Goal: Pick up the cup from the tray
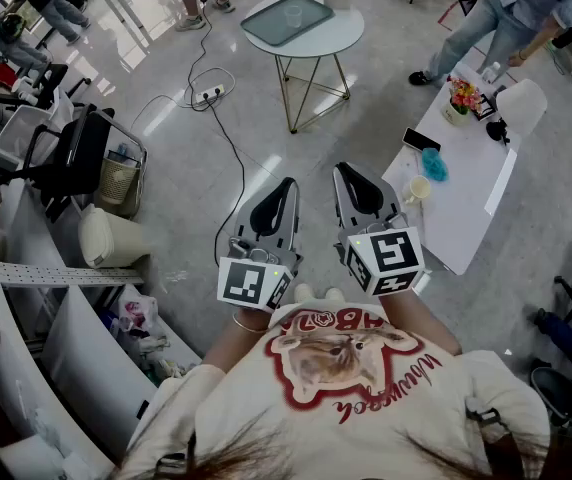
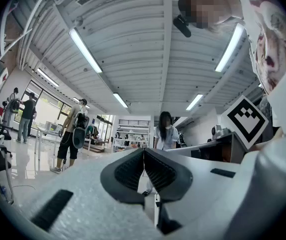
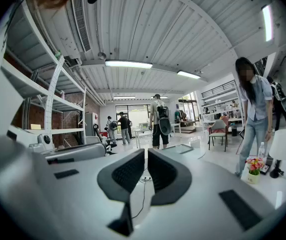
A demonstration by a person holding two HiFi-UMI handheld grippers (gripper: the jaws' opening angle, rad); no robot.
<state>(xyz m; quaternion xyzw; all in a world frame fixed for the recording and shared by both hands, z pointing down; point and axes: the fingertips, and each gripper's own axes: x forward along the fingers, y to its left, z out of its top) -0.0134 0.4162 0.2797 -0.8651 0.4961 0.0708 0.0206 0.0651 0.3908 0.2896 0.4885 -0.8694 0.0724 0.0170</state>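
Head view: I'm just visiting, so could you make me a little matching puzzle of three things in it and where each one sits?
Things:
1. clear cup
2. pot of colourful flowers
3. white power strip

Places:
A. on the grey floor
B. on the grey rectangular tray
C. on the white rectangular table

Pairs: 1-B, 2-C, 3-A.

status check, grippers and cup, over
Left gripper and right gripper shut, empty, at chest. Cup on tray, round table ahead, untouched. Power strip and cable on floor between.
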